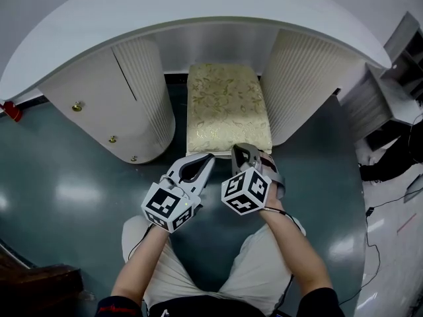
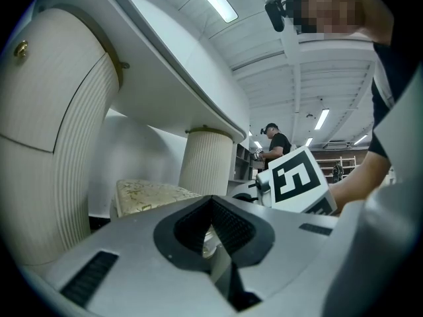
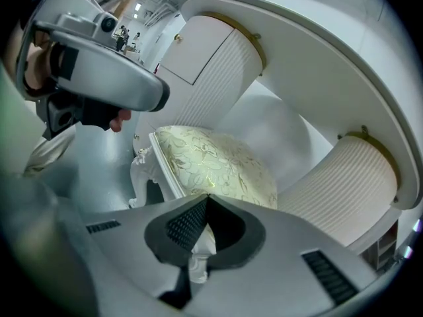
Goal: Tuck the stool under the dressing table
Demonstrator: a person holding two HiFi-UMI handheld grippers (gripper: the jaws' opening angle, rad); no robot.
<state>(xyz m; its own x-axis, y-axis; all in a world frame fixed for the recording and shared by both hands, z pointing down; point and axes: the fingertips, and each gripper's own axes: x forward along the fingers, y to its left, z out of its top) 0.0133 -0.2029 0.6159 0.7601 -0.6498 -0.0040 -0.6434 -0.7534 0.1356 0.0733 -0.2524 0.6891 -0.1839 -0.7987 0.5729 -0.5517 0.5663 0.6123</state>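
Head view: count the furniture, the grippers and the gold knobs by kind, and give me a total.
Dressing table: 1
Stool: 1
Grippers: 2, the left gripper and the right gripper
Gold knobs: 3
Total: 7

Stool (image 1: 228, 107) — cream floral cushion, upright, in kneehole of white ribbed dressing table (image 1: 198, 5).

Stool (image 1: 228, 107) partly under the dressing table (image 1: 198, 5), in its middle recess
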